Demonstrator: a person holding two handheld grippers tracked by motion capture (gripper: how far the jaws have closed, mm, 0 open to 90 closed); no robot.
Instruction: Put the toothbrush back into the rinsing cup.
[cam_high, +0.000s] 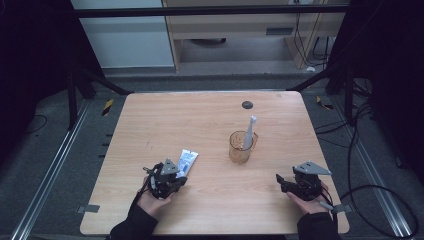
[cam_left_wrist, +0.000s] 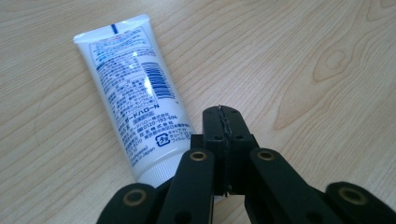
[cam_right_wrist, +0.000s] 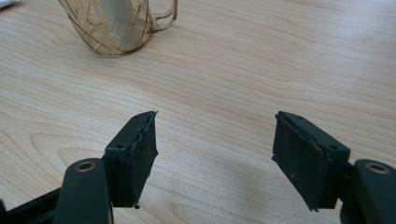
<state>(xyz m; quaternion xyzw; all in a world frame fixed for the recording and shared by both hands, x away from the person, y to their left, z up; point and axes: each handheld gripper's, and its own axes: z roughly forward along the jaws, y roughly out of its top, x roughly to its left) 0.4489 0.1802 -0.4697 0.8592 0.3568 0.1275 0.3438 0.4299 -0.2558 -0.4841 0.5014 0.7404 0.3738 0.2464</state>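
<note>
Bare wood around tube (cam_left_wrist: 135, 93) beside left tool (cam_left_wrist: 224, 122)

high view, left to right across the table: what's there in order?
Left hand-held gripper → toothpaste tube → amber cup with a white toothbrush standing in it → right hand-held gripper. The dark round spot at the table's far edge overlaps the cup's span, so it is left out.

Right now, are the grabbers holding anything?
No. The left gripper is shut on nothing beside the toothpaste tube; the right gripper is open over bare table.
</note>
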